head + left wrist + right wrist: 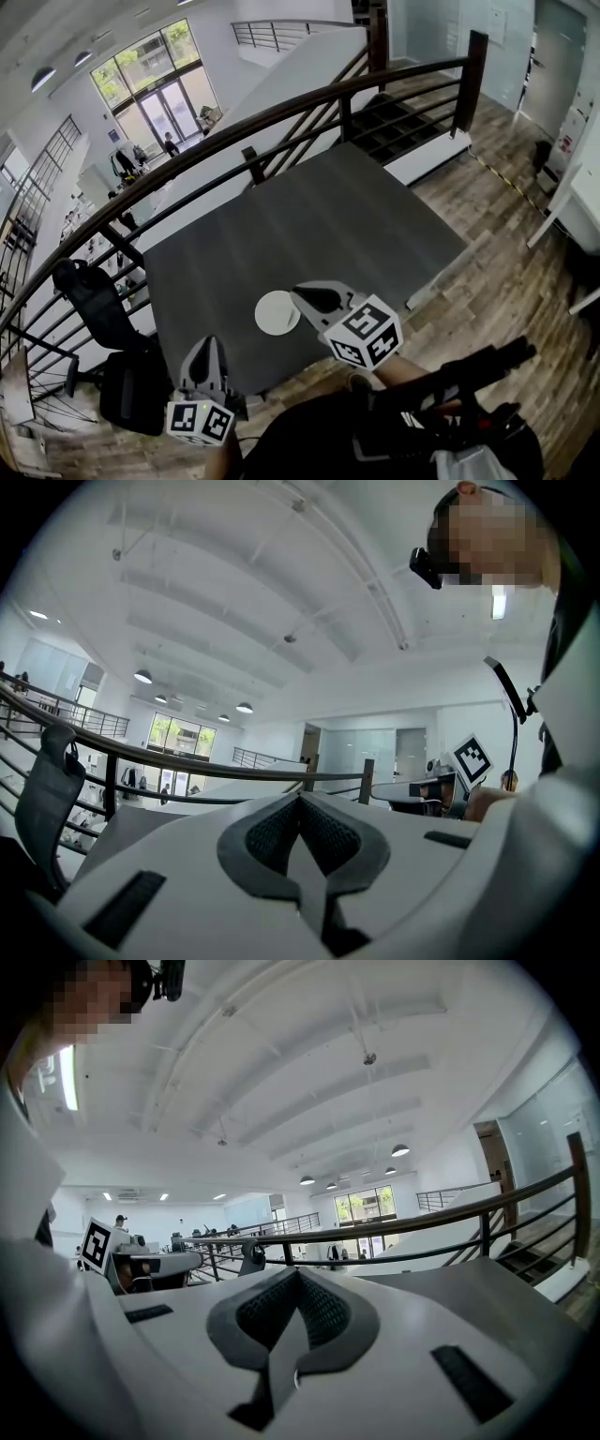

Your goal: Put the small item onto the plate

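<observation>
1. Counted on the table (319, 216): one plate (275, 316), white and round, lying flat close to the near edge of the dark grey top.
2. Small item: not to be made out in any of the three views, neither on the plate nor between either pair of jaws.
3. Two grippers, one per hand, each carrying one marker cube: the right cube (364, 334) beside the plate, the left cube (200, 421) lower, down by the person's body.
4. Around the table: one dark curved railing (281, 108) along its far and left sides, one black office chair (94, 300) outside the rail at the left, wooden floor (506, 253) to the right.
5. Right gripper (300, 294): held over the table's near edge, pointing left and forward, with the tip overlapping the plate's right rim in the head view. Touching or above it: cannot tell. Bare forearm (405, 370) trailing back toward the body.
6. Right jaws: pressed together, pads meeting at the tip, nothing between them, as seen in the right gripper view.
7. Left gripper (206, 349): off the table's near left corner, pointing forward, well apart from the plate.
8. Left jaws: likewise closed tip to tip, gripping nothing, as seen in the left gripper view.
</observation>
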Available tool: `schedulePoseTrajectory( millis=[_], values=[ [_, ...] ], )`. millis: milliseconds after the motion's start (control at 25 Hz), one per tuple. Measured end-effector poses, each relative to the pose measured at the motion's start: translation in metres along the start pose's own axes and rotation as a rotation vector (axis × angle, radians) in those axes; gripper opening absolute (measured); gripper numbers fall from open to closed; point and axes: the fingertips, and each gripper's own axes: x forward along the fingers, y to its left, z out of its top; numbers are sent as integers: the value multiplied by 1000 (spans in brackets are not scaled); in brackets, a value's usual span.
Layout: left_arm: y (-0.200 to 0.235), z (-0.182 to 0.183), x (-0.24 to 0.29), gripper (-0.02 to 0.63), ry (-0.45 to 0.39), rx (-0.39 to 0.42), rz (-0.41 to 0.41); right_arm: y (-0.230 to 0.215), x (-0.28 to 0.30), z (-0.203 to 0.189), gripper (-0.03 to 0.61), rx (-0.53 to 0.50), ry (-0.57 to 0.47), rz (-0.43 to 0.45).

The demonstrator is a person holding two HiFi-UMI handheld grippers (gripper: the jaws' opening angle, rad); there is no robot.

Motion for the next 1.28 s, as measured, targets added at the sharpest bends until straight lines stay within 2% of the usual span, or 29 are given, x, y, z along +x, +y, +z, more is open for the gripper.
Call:
schedulePoseTrajectory(
  millis=[400,1280],
  values=[
    [-17,-2,3,5,8,2,-51,-1,-10,2,2,-30,-7,-27],
    [0,-6,11,5,0,-13,-54,-1,3,2,2,-16,-16,-29]
  ],
)
